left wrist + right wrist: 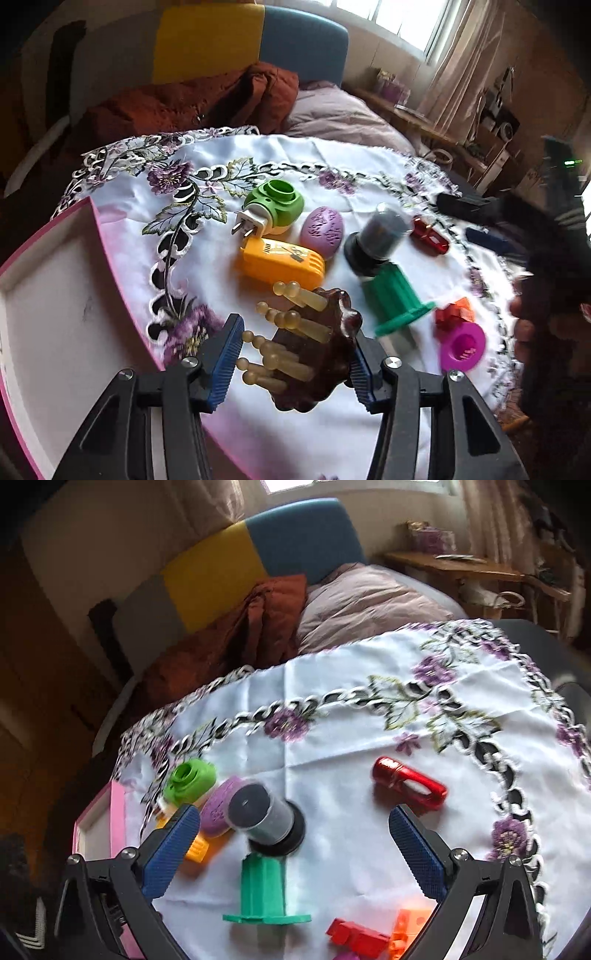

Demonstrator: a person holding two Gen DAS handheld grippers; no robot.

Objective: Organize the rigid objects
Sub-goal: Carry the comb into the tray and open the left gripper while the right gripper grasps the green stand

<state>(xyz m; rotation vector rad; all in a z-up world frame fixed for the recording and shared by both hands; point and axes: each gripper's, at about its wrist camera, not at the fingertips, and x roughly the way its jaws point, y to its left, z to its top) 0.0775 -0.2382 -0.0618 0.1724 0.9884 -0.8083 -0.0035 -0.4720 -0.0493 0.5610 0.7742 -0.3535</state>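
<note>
Tablecloth white, purple embroidery | bed behind | window lit

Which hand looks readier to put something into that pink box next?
The left. Its gripper is already shut on the brown massage brush, and the pink box lies just beside it. The right gripper is open and holds nothing.

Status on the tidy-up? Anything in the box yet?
Early. The visible part of the pink box is empty, so nothing looks done. In hand: the left gripper is shut on a brown massager. The right gripper is open above the cloth. Left on the cloth: green plug, yellow case, purple egg, grey jar, green spool, red clip, small bricks.
</note>
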